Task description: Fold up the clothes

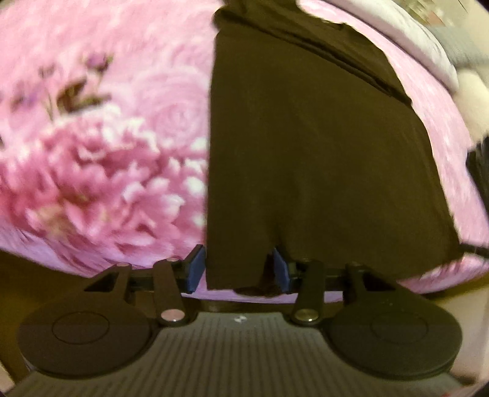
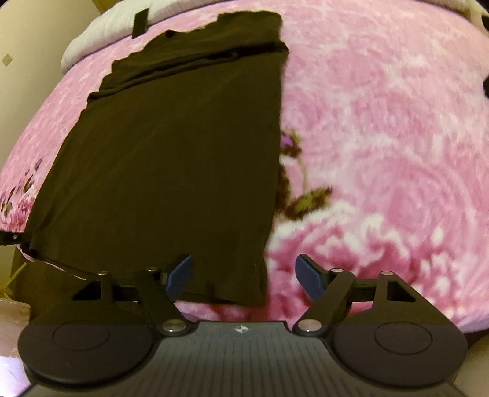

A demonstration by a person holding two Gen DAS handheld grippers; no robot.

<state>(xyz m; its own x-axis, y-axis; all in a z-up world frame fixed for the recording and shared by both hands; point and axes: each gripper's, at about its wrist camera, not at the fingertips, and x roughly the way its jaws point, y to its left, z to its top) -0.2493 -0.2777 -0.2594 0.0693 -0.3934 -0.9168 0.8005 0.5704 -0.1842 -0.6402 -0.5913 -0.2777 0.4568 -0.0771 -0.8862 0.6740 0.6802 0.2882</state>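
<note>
A dark brown garment point(image 1: 305, 158) lies flat on the pink floral blanket point(image 1: 107, 152), folded into a long strip with a doubled band at its far end. In the left wrist view, my left gripper point(image 1: 238, 270) straddles the strip's near left corner; its blue pads point(image 1: 195, 268) stand apart and do not pinch the cloth. In the right wrist view, the same garment point(image 2: 171, 152) fills the left half. My right gripper point(image 2: 244, 276) is wide open over the near right corner, and the cloth's edge runs between the pads without touching them.
The blanket's point(image 2: 382, 137) near edge drops off just under both grippers. A white pillow or quilt point(image 2: 91, 39) lies at the far end with a black strap point(image 2: 140, 18) on it. A pale wall point(image 2: 30, 36) is beyond the bed on the left.
</note>
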